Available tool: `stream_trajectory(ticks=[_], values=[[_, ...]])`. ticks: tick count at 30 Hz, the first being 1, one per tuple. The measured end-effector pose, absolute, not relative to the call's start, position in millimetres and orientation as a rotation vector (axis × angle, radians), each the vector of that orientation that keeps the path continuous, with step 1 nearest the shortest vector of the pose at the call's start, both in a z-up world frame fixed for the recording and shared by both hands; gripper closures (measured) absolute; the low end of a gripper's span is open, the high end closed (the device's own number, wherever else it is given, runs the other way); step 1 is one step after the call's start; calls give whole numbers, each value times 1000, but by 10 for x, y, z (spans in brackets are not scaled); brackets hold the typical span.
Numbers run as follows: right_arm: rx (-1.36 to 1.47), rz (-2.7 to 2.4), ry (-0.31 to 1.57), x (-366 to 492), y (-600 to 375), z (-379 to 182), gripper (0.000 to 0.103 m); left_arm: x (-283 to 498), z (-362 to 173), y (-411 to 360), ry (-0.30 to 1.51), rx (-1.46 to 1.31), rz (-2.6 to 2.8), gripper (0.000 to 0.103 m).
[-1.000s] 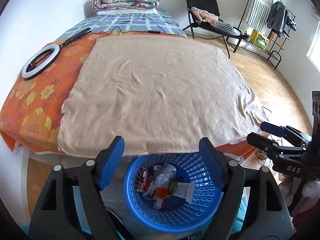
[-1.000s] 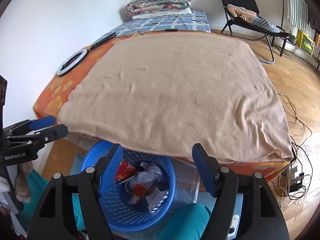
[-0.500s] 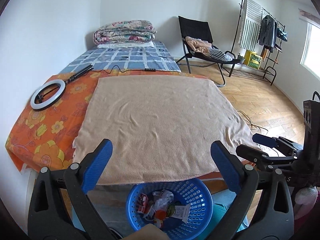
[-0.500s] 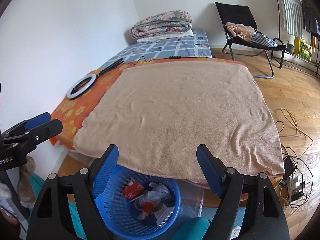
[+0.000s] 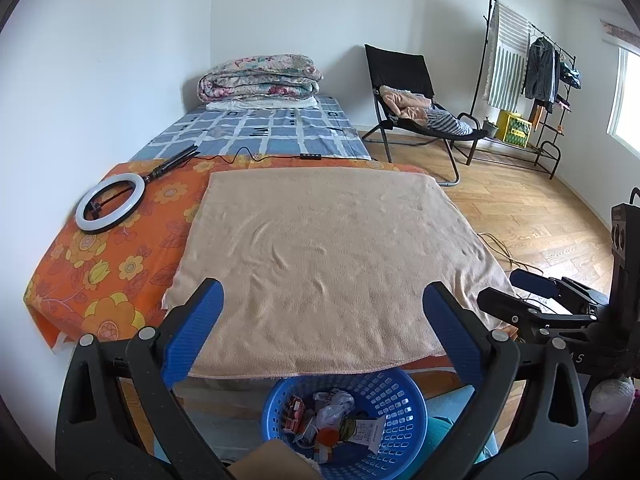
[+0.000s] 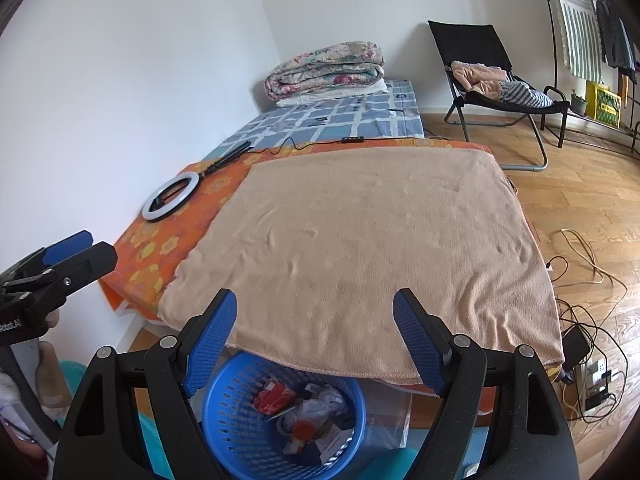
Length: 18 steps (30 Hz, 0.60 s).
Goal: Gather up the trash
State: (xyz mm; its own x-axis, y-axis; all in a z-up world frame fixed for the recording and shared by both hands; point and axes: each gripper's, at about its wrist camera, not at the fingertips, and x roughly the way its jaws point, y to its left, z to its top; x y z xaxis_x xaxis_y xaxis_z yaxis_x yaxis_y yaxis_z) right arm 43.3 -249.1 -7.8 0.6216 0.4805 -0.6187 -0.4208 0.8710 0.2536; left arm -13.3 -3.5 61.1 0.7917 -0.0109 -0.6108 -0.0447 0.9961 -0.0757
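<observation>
Trash (image 5: 334, 418), a heap of crumpled wrappers, a red packet and an orange cap, lies in the round blue perforated plastic basket (image 5: 394, 396) directly below and just in front of my left gripper (image 5: 322, 330), on the floor at the near edge of the bed. My left gripper's blue-padded fingers (image 5: 192, 332) are spread wide with nothing between them. My right gripper (image 6: 312, 338) is just as wide apart and empty; from it the same basket (image 6: 224, 412) sits below and slightly toward the left finger, partly tucked under the hanging edge of the tan fleece blanket (image 6: 372, 236). That blanket stretches ahead of both grippers over an orange flowered bedsheet (image 5: 116, 256). Far ahead and left of my left gripper a white ring light (image 5: 110, 202) lies flat on the sheet, and beyond it a folded floral quilt (image 5: 260, 78) is stacked by the wall. A black folding chair (image 5: 408, 92) with clothes stands far ahead to the right on the wooden floor (image 5: 532, 208).
</observation>
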Motion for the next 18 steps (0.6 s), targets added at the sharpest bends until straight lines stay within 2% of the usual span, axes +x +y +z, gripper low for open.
stream_trajectory(ticks=[18], values=[[104,526,733,449,-2498,-62,23,-149,603,-34,665,-97,20,1]])
